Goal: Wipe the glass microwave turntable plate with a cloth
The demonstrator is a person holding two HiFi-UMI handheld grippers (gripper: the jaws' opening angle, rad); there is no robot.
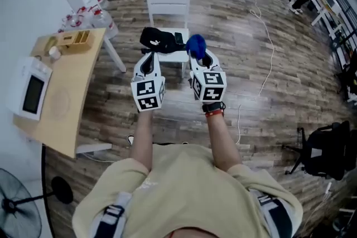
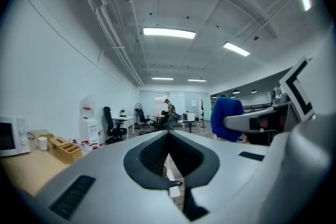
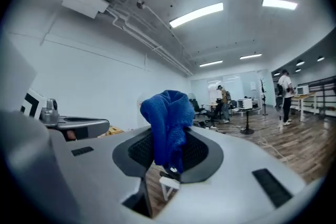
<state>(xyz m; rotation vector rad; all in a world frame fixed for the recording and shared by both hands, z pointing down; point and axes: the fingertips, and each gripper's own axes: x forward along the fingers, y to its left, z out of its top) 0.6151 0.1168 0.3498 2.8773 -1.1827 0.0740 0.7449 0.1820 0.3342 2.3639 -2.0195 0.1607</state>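
Head view. The person stands over a wooden floor (image 1: pixel 251 53) and holds both tools out in front at chest height, side by side and apart. The left gripper (image 1: pixel 149 58) has its jaws drawn together with nothing between them. The right gripper (image 1: pixel 199 59) is clamped on a blue cloth (image 1: pixel 196 44), which bunches up above the jaw tips. Both are well away from the wooden table (image 1: pixel 72 81) at the left. On that table stand a white microwave (image 1: pixel 30 92), a wooden organiser (image 1: pixel 75 39) and a small cup (image 1: pixel 54 53). A faint round outline (image 1: pixel 58 101) on the tabletop just beside the microwave may be the glass turntable plate; it is too pale to tell for certain. Beyond the grippers stands a white chair (image 1: pixel 167 5) with a dark bundle (image 1: pixel 159 39) on its seat.

Left gripper view. The two dark pads meet at the tips and nothing sits between them. The other gripper and its cloth show at the right edge, and the microwave and organiser at the lower left.

Right gripper view. The jaws are pressed onto the cloth's lower part, and its upper folds stand upright above them.
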